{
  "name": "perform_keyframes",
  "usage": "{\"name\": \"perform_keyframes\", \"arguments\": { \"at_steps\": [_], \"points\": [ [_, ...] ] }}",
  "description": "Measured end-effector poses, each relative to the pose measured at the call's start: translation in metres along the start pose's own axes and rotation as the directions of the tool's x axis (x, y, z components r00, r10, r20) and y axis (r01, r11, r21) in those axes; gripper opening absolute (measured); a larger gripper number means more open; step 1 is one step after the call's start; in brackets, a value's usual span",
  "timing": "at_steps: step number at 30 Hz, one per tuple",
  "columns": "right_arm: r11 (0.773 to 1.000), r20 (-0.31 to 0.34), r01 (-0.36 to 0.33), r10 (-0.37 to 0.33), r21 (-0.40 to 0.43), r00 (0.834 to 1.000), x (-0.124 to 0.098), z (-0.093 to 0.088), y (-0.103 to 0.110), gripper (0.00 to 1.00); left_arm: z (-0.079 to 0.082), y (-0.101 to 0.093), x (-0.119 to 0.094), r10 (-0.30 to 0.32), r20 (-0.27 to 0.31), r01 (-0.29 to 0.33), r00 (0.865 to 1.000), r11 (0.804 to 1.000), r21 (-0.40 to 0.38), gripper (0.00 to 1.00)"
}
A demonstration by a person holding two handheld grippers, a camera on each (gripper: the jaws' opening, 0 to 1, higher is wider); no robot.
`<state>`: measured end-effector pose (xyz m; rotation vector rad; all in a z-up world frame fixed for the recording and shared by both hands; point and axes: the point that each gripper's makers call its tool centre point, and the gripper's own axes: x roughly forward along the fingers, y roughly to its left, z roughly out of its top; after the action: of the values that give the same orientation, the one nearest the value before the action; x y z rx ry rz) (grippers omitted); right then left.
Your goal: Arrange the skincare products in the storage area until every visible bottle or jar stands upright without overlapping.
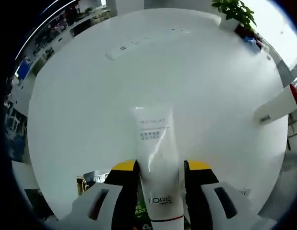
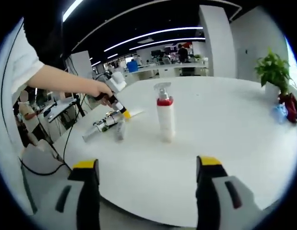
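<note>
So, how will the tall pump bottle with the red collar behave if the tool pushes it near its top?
The pump bottle stands upright, tall and narrow, so a high push would probably tip it. Its round body may then roll on the smooth white table.

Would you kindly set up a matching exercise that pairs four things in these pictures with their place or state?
Things:
1. white tube
2. pump bottle
3. potted plant
4. right gripper

Places or states:
A. upright on the table, apart from the other products
B. open, holding nothing
C. clamped in the left gripper
D. near the table's far edge

Pairs: 1-C, 2-A, 3-D, 4-B
</note>
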<state>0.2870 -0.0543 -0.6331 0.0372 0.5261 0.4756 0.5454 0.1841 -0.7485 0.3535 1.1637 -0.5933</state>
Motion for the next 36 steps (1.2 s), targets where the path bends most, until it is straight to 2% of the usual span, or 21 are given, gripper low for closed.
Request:
{"name": "perform_keyframes", "arguments": {
  "at_steps": [2, 8, 22, 23, 24, 26, 30, 36],
  "points": [
    [1.0, 0.001, 0.002, -0.002, 0.001, 1.0, 0.0, 0.0, 0.0, 0.83, 0.001, 0.005, 0.0, 0.026, -0.004, -0.026, 1.0, 1.0, 0.014, 0.32],
    [1.0, 0.0, 0.005, -0.005, 0.0, 1.0, 0.001, 0.0, -0.001, 0.83, 0.001, 0.005, 0.0, 0.03, -0.002, -0.03, 1.0, 0.999, 0.011, 0.31],
    [1.0, 0.008, 0.006, -0.006, 0.0, 1.0, 0.0, 0.0, -0.003, 0.83, 0.003, 0.006, -0.007, 0.052, 0.086, -0.05, 0.995, 0.998, -0.03, 0.29],
    [1.0, 0.009, 0.006, -0.006, -0.001, 1.0, 0.0, 0.0, -0.003, 0.82, 0.004, 0.006, -0.009, 0.055, 0.1, -0.053, 0.993, 0.998, -0.028, 0.29],
    [1.0, 0.01, 0.006, -0.006, -0.001, 1.0, 0.0, 0.0, -0.003, 0.82, 0.011, 0.006, -0.012, 0.058, 0.147, -0.056, 0.987, 0.998, -0.013, 0.29],
    [1.0, 0.01, 0.004, -0.004, -0.005, 1.0, 0.0, 0.0, -0.002, 0.82, 0.009, 0.005, -0.016, 0.057, 0.146, -0.054, 0.988, 0.998, -0.02, 0.29],
    [1.0, 0.009, 0.001, -0.001, -0.015, 1.0, 0.0, 0.0, -0.001, 0.82, 0.011, 0.006, -0.024, 0.058, 0.19, -0.055, 0.98, 0.998, -0.023, 0.29],
    [1.0, 0.019, -0.004, 0.004, -0.016, 1.0, 0.0, 0.002, 0.0, 0.82, 0.008, 0.006, -0.038, 0.078, 0.26, -0.067, 0.962, 0.996, -0.054, 0.29]
  ]
}}
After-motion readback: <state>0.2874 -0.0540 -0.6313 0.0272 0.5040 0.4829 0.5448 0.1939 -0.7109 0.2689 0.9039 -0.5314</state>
